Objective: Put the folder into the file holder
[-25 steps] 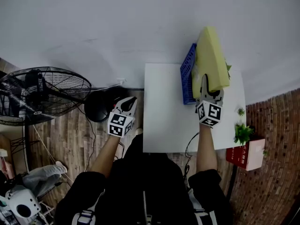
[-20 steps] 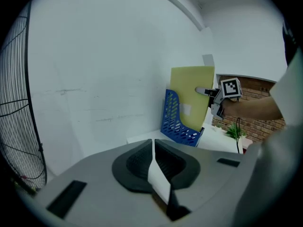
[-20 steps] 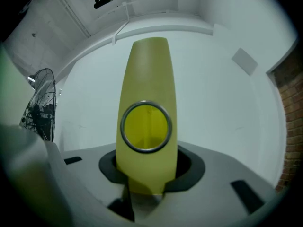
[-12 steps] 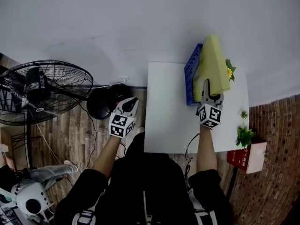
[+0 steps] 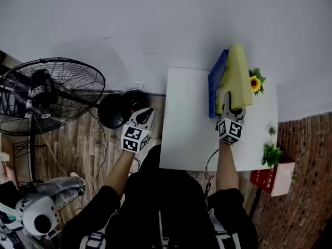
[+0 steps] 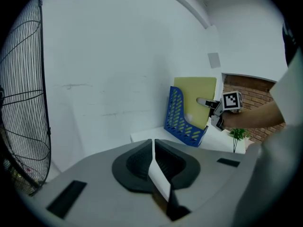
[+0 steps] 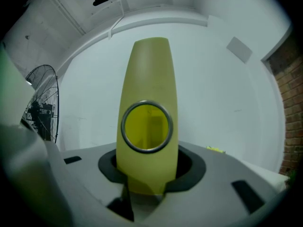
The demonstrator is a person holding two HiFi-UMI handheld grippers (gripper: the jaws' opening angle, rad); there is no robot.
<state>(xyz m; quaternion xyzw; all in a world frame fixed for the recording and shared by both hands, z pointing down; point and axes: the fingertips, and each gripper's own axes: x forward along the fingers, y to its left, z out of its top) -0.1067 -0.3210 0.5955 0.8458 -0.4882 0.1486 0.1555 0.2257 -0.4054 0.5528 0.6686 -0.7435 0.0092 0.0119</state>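
Observation:
A yellow folder (image 5: 236, 74) stands upright with its lower part inside the blue file holder (image 5: 215, 87) at the back of the white table (image 5: 189, 123). My right gripper (image 5: 228, 100) grips the folder's near spine. Its jaws are opening, with the folder between them. In the right gripper view the folder (image 7: 147, 79) fills the gap, its ring hole facing me. From the left gripper view the folder (image 6: 196, 100) rises out of the holder (image 6: 182, 122). My left gripper (image 5: 142, 115) hangs off the table's left side, shut and empty (image 6: 154, 148).
A large black floor fan (image 5: 46, 95) stands to the left on the wooden floor. A sunflower (image 5: 255, 83) sits behind the folder. A small green plant (image 5: 270, 152) and a red box (image 5: 272, 178) are at the table's right edge. A white wall lies behind.
The right gripper has turned the folder more upright and edge-on and lowered it into the blue holder. The left gripper has stayed in place.

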